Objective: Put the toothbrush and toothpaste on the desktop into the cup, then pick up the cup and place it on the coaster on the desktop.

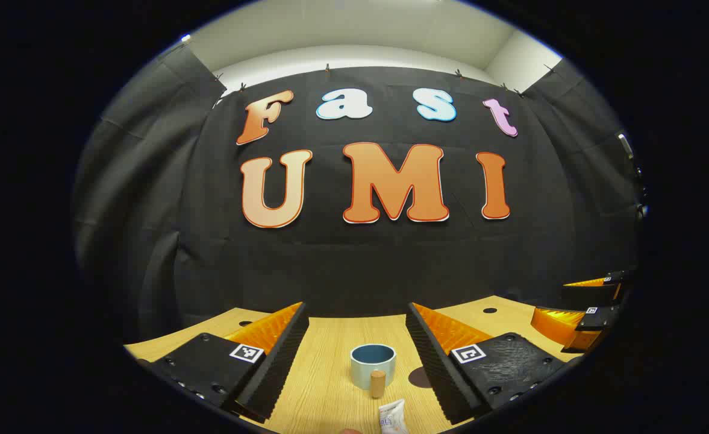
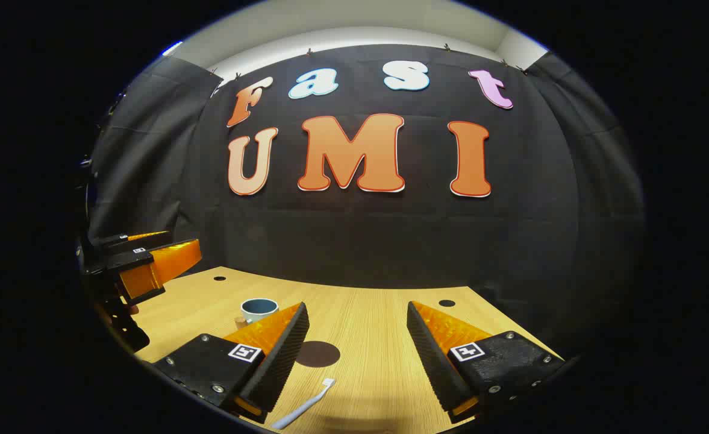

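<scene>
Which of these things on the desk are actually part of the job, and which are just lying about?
Part of the job: cup, toothpaste tube, toothbrush, round dark coaster, and both grippers, left and right, open.

Just there: small cork-like cylinder in front of the cup, holes in the desktop.

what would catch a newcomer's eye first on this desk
In the left gripper view, the cup stands on the wooden desk between the open left tongs, with the toothpaste lying just nearer the camera. In the right gripper view, the dark round coaster sits between the open right tongs, and the toothbrush lies just before it.
</scene>
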`<act>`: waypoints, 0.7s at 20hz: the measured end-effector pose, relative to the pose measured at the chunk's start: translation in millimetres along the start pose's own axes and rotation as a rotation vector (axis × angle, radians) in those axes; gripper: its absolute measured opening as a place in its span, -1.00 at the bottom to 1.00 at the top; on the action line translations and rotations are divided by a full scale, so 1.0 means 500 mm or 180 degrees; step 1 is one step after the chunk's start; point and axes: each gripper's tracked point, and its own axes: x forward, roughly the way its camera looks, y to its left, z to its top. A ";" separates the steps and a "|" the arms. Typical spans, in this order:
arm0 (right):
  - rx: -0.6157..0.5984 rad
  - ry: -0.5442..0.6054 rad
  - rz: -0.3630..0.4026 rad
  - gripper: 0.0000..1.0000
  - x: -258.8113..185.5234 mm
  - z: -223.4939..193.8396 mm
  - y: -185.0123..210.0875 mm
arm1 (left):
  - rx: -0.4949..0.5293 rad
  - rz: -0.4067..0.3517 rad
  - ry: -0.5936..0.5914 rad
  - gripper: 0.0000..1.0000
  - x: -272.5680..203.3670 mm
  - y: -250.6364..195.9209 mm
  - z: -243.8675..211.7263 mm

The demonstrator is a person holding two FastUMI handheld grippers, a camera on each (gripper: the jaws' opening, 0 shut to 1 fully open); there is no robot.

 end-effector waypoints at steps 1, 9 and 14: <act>0.0000 -0.0033 0.0023 0.96 -0.002 0.004 0.003 | -0.0007 -0.0010 -0.0001 1.00 -0.001 -0.002 0.002; -0.0105 -0.0200 0.0093 0.97 -0.006 0.020 0.023 | -0.0029 0.0018 -0.0024 1.00 -0.005 0.006 -0.001; -0.0081 -0.0072 0.0121 0.96 0.000 0.001 0.030 | -0.0001 0.0033 0.0046 0.94 -0.006 0.011 -0.010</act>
